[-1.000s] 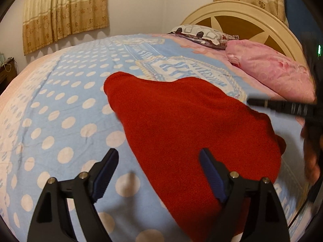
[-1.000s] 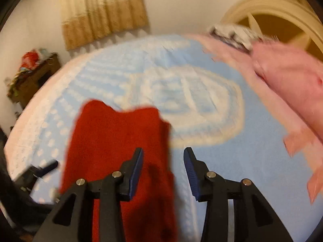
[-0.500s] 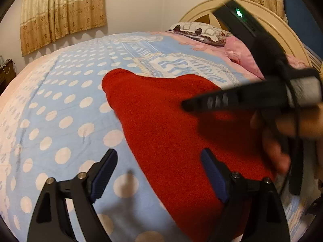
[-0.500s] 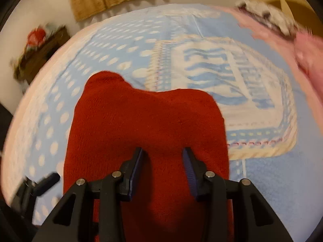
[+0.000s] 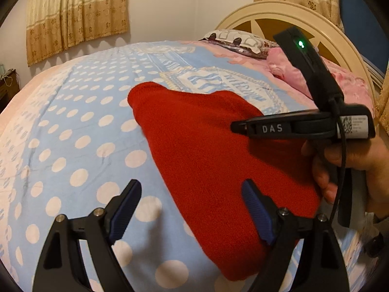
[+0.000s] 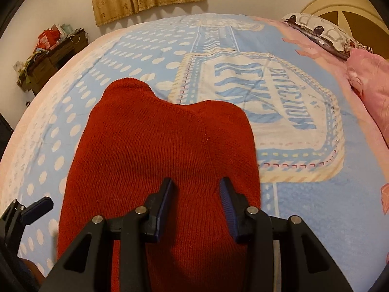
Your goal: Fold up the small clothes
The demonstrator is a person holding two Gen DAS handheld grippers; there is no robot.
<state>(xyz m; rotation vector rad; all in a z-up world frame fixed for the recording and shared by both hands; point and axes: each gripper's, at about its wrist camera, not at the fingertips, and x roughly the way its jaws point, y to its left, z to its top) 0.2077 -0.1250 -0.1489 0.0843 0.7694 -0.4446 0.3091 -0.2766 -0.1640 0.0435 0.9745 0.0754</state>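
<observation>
Fingers of the left gripper [image 5: 192, 209] filled the bottom of the left wrist view, standing wide apart with nothing between them; the left pad hung over the polka-dot bedsheet [image 5: 73, 146], the right pad over the near edge of the red knitted garment [image 5: 206, 150]. In the right wrist view the right gripper [image 6: 197, 197] sat at bottom centre, its jaws narrowly parted and empty, poised above the middle of the same garment [image 6: 158, 146]; whether the tips touched the knit could not be told. The garment lay spread flat on the sheet, running from the bottom of each frame toward the centre. At the right edge of the left wrist view a hand [image 5: 352, 168] gripped the right gripper's black handle. Farther up lay the sheet's printed emblem [image 6: 262, 102], then a pink blanket [image 6: 372, 85] at right, a patterned pillow [image 5: 238, 40], the cream headboard [image 5: 304, 22] and beige curtains [image 5: 77, 17].
</observation>
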